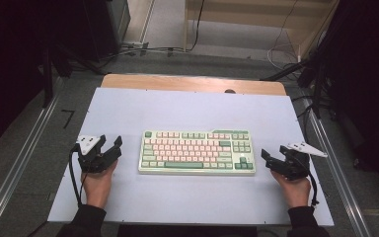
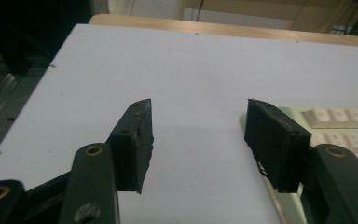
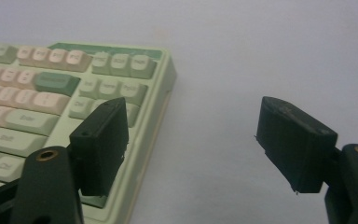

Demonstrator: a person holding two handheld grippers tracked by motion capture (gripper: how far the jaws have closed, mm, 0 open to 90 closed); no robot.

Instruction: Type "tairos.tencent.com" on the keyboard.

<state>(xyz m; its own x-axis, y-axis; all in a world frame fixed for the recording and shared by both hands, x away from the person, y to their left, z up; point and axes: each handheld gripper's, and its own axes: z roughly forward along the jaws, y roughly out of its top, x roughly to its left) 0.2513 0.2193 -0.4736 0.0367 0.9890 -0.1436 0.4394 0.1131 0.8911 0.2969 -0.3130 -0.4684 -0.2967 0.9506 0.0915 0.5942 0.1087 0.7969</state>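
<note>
Both claws sit low over the bench (image 1: 128, 197), one on each side of the keyboard (image 1: 196, 152). Held in the person's left hand (image 1: 97, 183), the left claw (image 1: 109, 146) has its two black jaws spread apart, and nothing is between them but the pale bench top. From the left claw's own view (image 2: 198, 135), the keyboard's left edge (image 2: 335, 122) lies just beside the jaw on that side, and I cannot tell if they touch. Over on the other side, the right claw (image 1: 272, 156) rests in the person's right hand (image 1: 296, 190), and its jaws are wide open too, with nothing held. In the right claw's view (image 3: 193, 144), one jaw hangs over the right end of the keyboard (image 3: 65, 88), and the other jaw is out over the bare bench. The keyboard lies flat in the middle of the bench, with its long side facing the person. It has a light green body with pink and green keys. Dark sleeves (image 1: 84, 219) cover the person's arms near the bottom edge. A black cable (image 1: 73, 177) runs back from the left claw along the hand.
</note>
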